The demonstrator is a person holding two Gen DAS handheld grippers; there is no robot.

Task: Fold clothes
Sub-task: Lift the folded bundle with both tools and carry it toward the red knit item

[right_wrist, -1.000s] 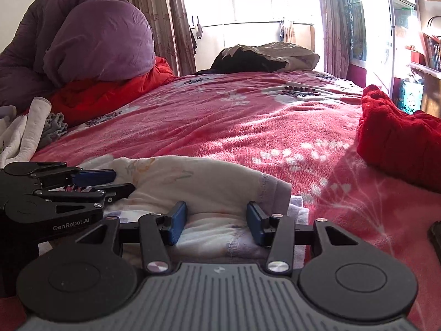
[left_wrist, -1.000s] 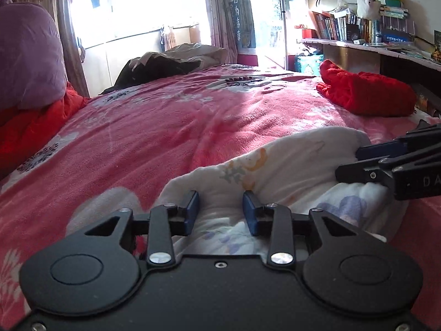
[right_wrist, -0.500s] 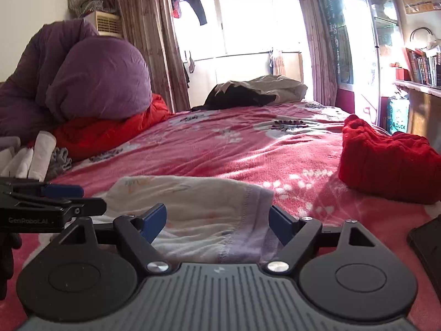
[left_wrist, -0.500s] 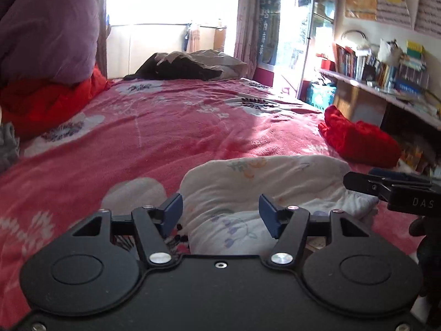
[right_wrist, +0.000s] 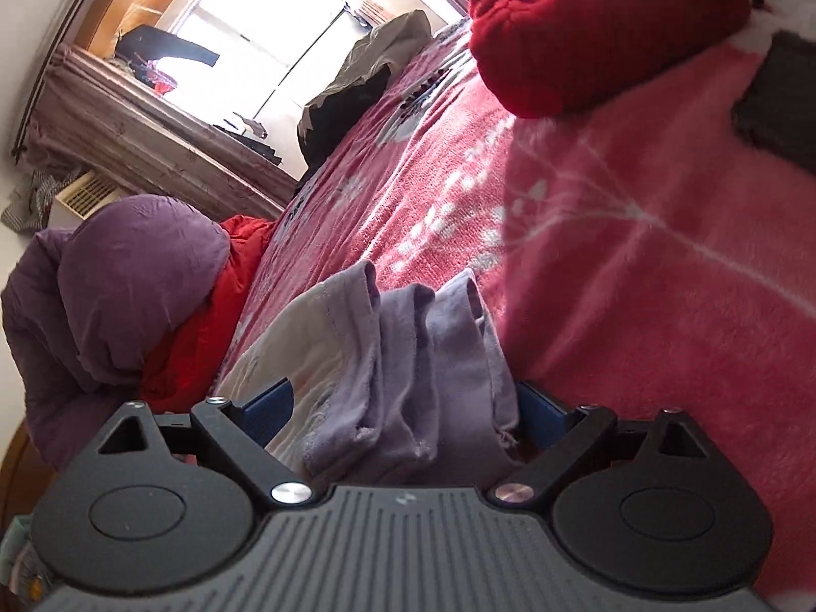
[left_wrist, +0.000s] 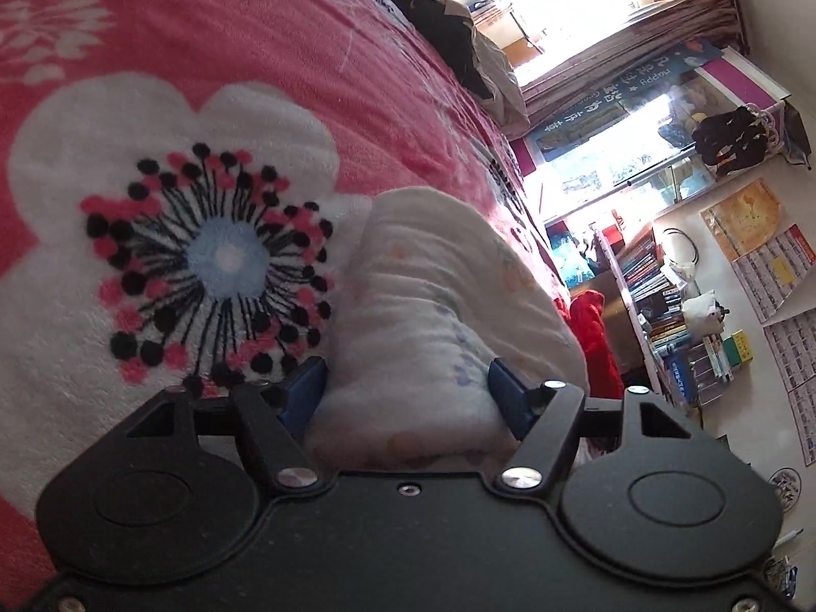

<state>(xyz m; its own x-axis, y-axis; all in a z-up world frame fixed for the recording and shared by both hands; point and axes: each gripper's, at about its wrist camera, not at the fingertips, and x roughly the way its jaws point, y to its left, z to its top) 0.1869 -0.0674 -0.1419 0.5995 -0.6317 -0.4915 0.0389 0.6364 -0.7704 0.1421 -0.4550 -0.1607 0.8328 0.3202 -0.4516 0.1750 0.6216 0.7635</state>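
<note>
Both grippers are rolled hard onto their sides here, so the bed runs steeply tilted through each wrist view. The left gripper (left_wrist: 408, 398) points slightly down along the pink blanket (left_wrist: 357, 81), its jaws just having been opening and now straddling the near end of the folded garment (left_wrist: 433, 316); the blue pads (left_wrist: 306, 395) sit right against the white cloth on either side, and I cannot tell whether they press it or merely flank it. The right gripper (right_wrist: 405, 408) has also just been spreading its jaws, which stand wide around the garment's (right_wrist: 408, 357) stacked lilac edges, one pad (right_wrist: 268, 408) clear of the cloth, the other at the fold's edge, so that one looks let go. The garment lies on the blanket between the two tools, with the red sweater (right_wrist: 602, 25) further off on the bed.
</note>
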